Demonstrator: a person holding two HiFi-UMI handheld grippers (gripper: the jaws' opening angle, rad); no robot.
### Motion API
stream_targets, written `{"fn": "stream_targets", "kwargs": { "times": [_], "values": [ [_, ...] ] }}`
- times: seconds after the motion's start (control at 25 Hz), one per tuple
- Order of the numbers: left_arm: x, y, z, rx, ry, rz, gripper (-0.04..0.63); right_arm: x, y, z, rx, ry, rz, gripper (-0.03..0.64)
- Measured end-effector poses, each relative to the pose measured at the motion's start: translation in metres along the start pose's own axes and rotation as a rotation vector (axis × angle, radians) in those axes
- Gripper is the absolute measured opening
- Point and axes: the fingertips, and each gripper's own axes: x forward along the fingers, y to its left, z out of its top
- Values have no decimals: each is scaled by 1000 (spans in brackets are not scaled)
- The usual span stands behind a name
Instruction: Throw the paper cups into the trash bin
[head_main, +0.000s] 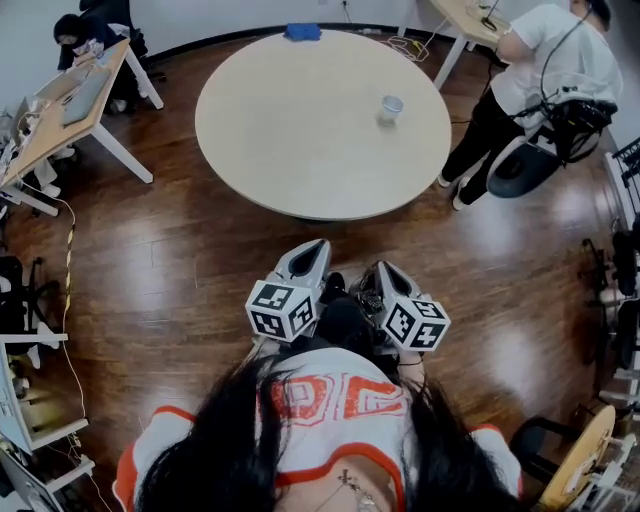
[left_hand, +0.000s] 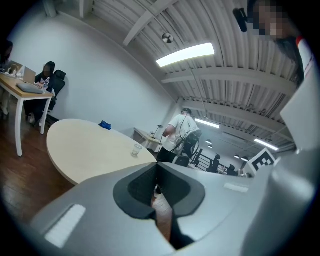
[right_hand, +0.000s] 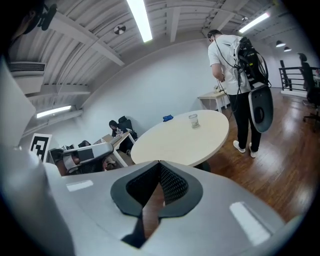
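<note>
Both grippers are being held close to the wearer's chest, on the near side of the round bench (head_main: 300, 140) and well short of its edge. The left gripper (head_main: 312, 250) is being held with its jaws pressed together and nothing between them. The right gripper (head_main: 383, 272) is likewise being held with its jaws closed on nothing. The hands behind the marker cubes are being hidden by the cubes and by long dark hair.

The cup (head_main: 390, 109) is being seen standing upright on the bench, toward its right side. It is ahead of both pairs of jaws and well apart from them. Whether it is paper or clear plastic is hard to make out.

At the far edge of the bench a small blue thing (head_main: 302, 32) is being shown too small to be identified. Beyond the bench's right side, a standing person (head_main: 545, 80) in a white top is being partly cut off by the top edge of the head view, with dark gear being carried at the back.
</note>
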Motion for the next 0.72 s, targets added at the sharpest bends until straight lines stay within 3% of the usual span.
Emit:
{"fn": "stream_targets", "kwargs": {
  "times": [0.44, 0.72],
  "values": [
    [36, 54, 30, -2, -49, 115, 0, 77, 6, 40, -73, 45, 122, 1],
    [103, 62, 57, -2, -36, 82, 0, 117, -25, 88, -61, 44, 117, 1]
  ]
}}
